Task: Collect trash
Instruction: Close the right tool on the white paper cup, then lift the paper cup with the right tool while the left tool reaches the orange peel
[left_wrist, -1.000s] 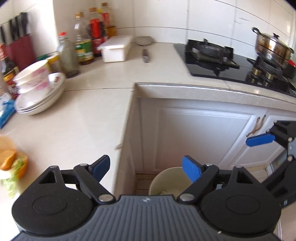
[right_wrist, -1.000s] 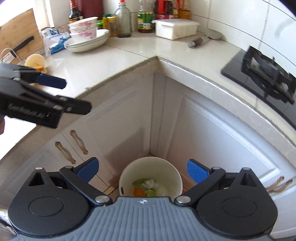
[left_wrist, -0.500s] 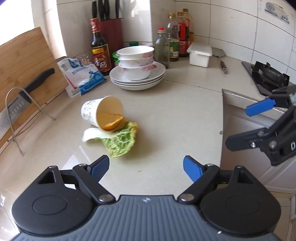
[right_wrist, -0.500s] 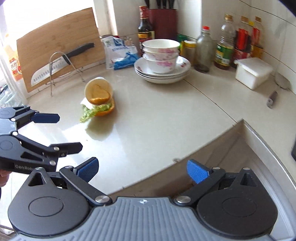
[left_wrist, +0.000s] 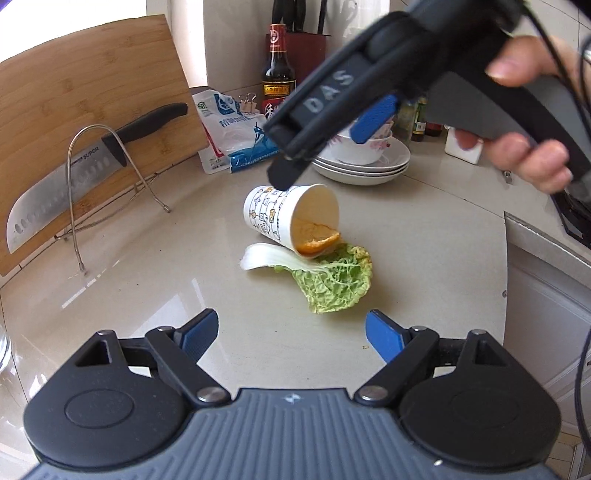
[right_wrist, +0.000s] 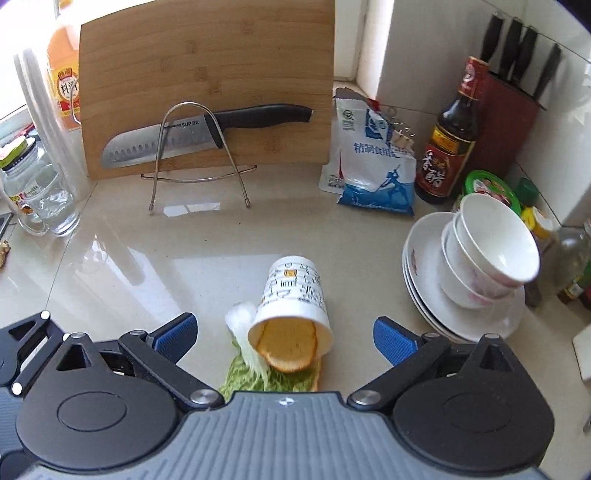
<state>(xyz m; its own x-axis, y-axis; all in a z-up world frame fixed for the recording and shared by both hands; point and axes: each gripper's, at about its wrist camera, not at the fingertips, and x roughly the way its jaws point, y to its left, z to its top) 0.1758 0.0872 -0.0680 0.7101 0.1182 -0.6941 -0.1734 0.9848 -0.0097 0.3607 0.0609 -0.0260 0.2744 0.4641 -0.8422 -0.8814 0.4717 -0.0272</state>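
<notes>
A printed paper cup (left_wrist: 284, 214) (right_wrist: 293, 291) lies on its side on the pale counter, mouth toward me, with an orange peel (left_wrist: 317, 242) (right_wrist: 288, 350) in its mouth. Under it lies a green cabbage leaf (left_wrist: 332, 280) (right_wrist: 266, 376). My left gripper (left_wrist: 291, 332) stands open just short of the leaf, nothing between its fingers. My right gripper (right_wrist: 282, 336) is open above the cup, its blue pads either side of the cup's mouth and clear of it. From the left wrist view the right gripper (left_wrist: 321, 122) hangs over the cup, held by a hand (left_wrist: 528, 155).
A wooden cutting board (right_wrist: 207, 81) with a knife (right_wrist: 207, 133) on a wire rack stands behind. A salt bag (right_wrist: 373, 162), sauce bottle (right_wrist: 450, 147), knife block (right_wrist: 513, 122), stacked plates and bowls (right_wrist: 476, 273) lie to the right; glass jars (right_wrist: 37, 192) left. Counter edge and cabinet (left_wrist: 546, 295) right.
Both grippers swung from the floor bin and cabinet corner to the counter. The right gripper has come over the cup; the left has closed in on the leaf. Both stayed open.
</notes>
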